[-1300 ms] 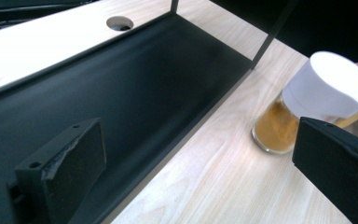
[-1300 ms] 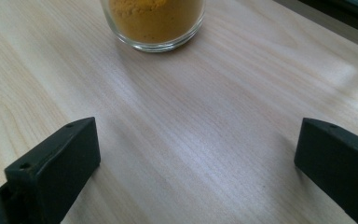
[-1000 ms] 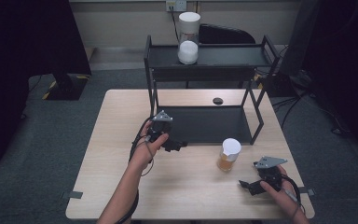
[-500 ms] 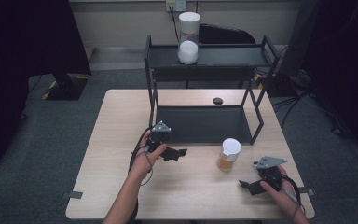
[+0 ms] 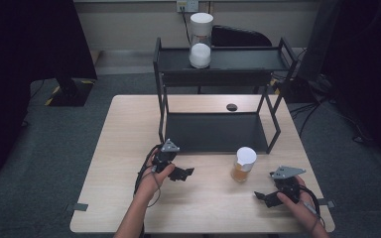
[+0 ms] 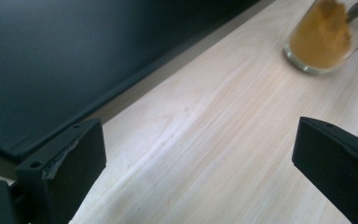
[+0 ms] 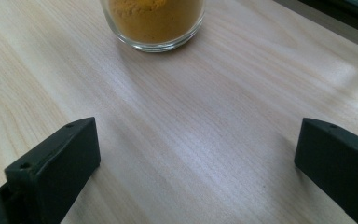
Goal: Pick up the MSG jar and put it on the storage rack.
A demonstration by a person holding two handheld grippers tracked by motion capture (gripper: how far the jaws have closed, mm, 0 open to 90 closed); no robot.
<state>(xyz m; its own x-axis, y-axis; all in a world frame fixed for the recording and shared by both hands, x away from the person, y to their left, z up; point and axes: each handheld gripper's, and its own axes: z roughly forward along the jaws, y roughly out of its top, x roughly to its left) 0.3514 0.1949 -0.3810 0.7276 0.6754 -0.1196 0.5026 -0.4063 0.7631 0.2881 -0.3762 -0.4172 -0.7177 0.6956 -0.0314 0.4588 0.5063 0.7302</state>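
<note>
Pale wood desk [image 5: 129,148]: light grain, carrying a black two-tier metal rack [image 5: 218,134] at its far half.
Glass jar [image 5: 243,164]: white lid, orange-brown powder inside, standing upright on the desk just in front of the rack's right leg, between the two claws.
Left claw [image 5: 186,173]: low over the desk, near the rack's front edge, jaws spread wide with bare wood between them, pointed towards the jar, well apart from it.
Right claw [image 5: 264,197]: at the desk's near right corner, jaws spread wide, nothing between them, the jar ahead and not touched.
Jar in the right gripper view [image 7: 153,23]: glass base sits flat on the wood.
Top shelf: a white and clear canister [image 5: 200,33], possibly a humidifier; too small to tell.
Small dark disc [image 5: 231,107]: lying behind the rack.
</note>
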